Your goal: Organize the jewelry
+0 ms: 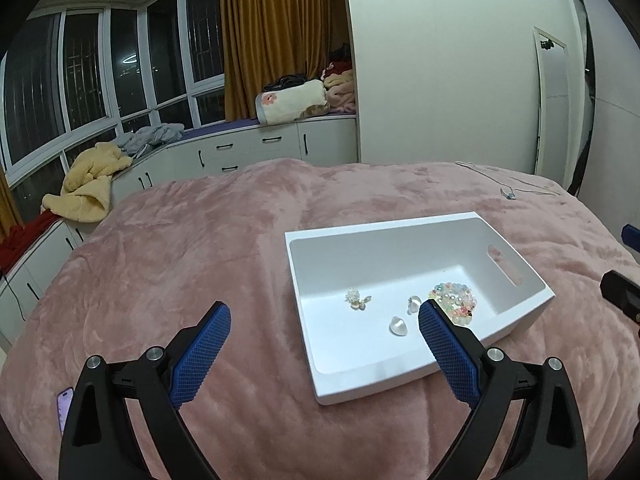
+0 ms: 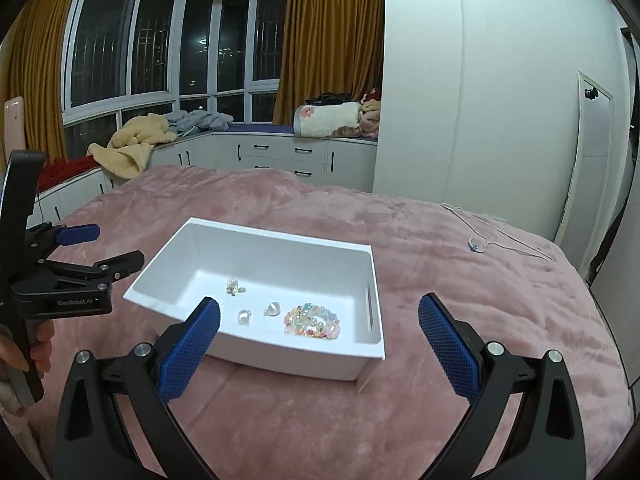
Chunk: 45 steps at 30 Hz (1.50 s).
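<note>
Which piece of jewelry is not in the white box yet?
The thin chain necklace with a small blue pendant. It lies on the pink blanket beyond the white box, while the bead bracelet and small clear pieces sit inside.

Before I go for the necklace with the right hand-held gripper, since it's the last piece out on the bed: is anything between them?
Nothing visible. The necklace lies on bare pink blanket, beyond and right of the open right hand-held gripper. The white box sits to its left, off that path.

Bedroom: pink-blanketed bed (image 2: 400, 240), curtains (image 2: 328, 40).
</note>
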{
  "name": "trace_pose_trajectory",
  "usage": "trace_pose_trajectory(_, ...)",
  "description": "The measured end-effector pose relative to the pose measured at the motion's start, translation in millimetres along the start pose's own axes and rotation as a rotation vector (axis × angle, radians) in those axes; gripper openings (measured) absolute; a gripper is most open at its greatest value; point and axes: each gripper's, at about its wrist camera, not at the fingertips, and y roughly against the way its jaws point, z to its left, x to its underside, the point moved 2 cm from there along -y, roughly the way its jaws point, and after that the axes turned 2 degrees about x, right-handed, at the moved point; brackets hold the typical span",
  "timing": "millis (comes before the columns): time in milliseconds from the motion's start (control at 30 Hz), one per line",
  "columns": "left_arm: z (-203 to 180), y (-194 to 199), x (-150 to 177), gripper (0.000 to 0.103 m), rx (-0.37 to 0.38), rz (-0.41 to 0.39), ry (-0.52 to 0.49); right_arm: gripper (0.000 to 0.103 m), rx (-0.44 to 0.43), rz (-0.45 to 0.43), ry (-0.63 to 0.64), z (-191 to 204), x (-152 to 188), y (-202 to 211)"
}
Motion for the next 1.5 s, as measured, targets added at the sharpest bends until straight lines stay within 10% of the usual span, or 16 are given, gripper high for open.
trace_pose_trajectory(1500,6.2,-2.4,20.1,0.096,-0.011,-0.034,0.038,0.098,-0.001,-0.049,0.0,12.3,16.1,-5.0)
